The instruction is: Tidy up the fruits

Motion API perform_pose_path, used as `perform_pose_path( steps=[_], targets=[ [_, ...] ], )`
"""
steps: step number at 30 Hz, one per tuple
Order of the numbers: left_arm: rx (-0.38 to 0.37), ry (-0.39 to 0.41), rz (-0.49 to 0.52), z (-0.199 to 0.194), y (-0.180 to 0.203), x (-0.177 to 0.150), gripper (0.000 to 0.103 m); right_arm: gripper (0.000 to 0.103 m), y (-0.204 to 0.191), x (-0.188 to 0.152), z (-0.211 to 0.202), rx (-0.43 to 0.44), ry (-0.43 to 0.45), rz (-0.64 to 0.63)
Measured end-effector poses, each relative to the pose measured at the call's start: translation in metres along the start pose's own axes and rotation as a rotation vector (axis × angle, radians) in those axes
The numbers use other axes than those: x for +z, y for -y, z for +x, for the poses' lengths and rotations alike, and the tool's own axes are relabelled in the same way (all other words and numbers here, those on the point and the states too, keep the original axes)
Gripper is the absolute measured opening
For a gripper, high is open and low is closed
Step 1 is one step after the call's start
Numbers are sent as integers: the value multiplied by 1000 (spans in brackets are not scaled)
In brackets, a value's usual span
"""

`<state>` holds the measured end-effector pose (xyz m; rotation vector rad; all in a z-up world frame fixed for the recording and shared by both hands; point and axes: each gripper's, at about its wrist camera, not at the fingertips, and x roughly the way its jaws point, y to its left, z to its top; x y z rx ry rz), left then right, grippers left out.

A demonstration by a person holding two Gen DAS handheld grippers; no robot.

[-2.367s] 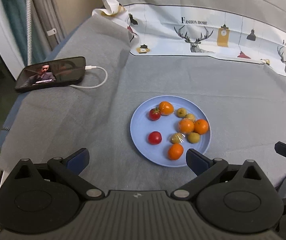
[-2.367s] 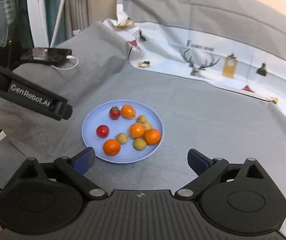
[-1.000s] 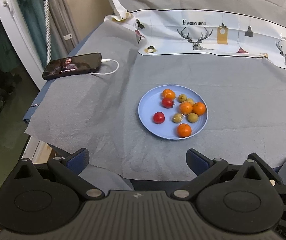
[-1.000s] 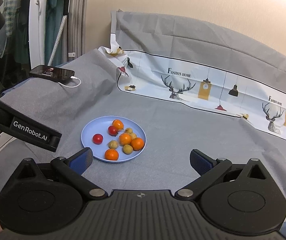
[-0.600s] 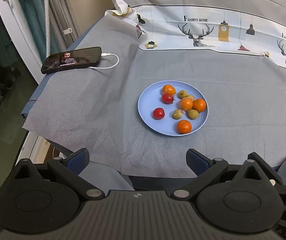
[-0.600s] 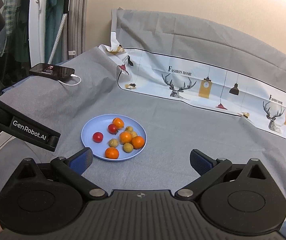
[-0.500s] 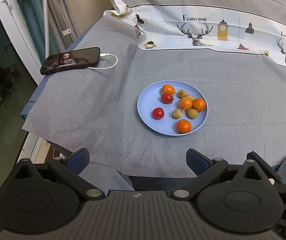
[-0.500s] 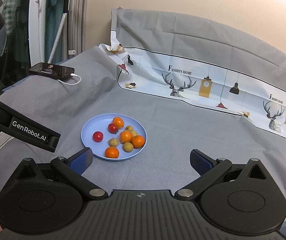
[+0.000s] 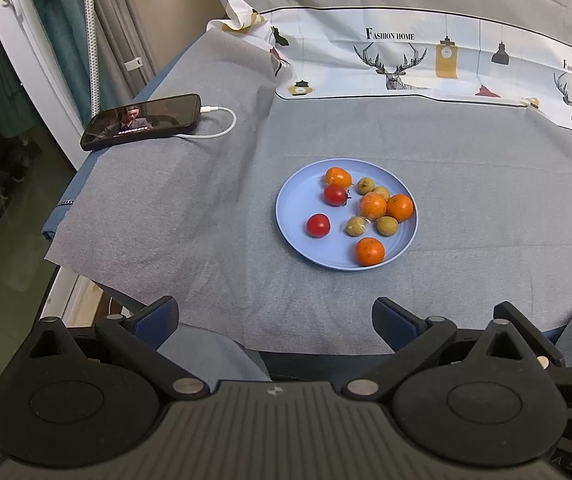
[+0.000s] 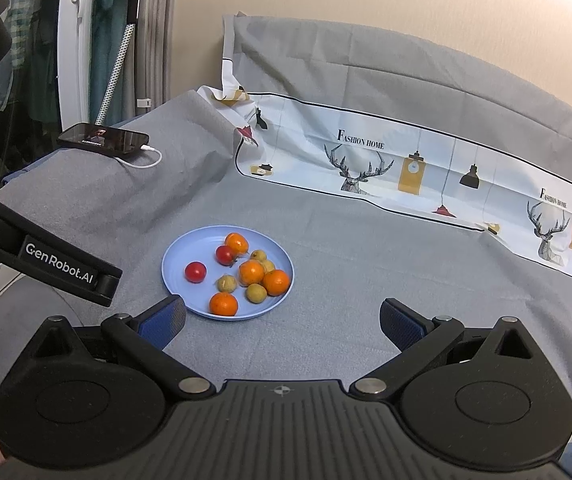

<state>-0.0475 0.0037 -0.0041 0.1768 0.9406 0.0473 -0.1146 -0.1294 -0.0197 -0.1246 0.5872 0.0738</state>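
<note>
A light blue plate (image 9: 298, 204) sits on the grey cloth and also shows in the right wrist view (image 10: 177, 258). It holds several small oranges, among them one at the near rim (image 9: 370, 251) (image 10: 223, 304), two red tomatoes (image 9: 318, 225) (image 10: 195, 271) and several small yellow-green fruits (image 9: 386, 225) (image 10: 256, 293). My left gripper (image 9: 275, 318) is open and empty, held back from the plate near the cloth's front edge. My right gripper (image 10: 283, 318) is open and empty, just to the near right of the plate.
A black phone (image 9: 141, 121) (image 10: 103, 137) with a white cable lies at the far left of the grey cloth. A white printed cloth with deer (image 9: 426, 64) (image 10: 406, 168) runs along the back. The left gripper's body (image 10: 45, 258) reaches in at the left of the right wrist view.
Since 2.4 s ago both grippers have pulled back and up from the plate, so it looks smaller. In the last half second almost nothing has moved. Both stay open.
</note>
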Motion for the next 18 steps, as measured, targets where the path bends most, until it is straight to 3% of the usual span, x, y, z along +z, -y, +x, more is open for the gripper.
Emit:
perform_pose_path(
  steps=[18],
  targets=[
    [9, 10, 9, -1, 1, 0, 103, 102, 1, 2, -2, 0, 11, -1]
  ],
)
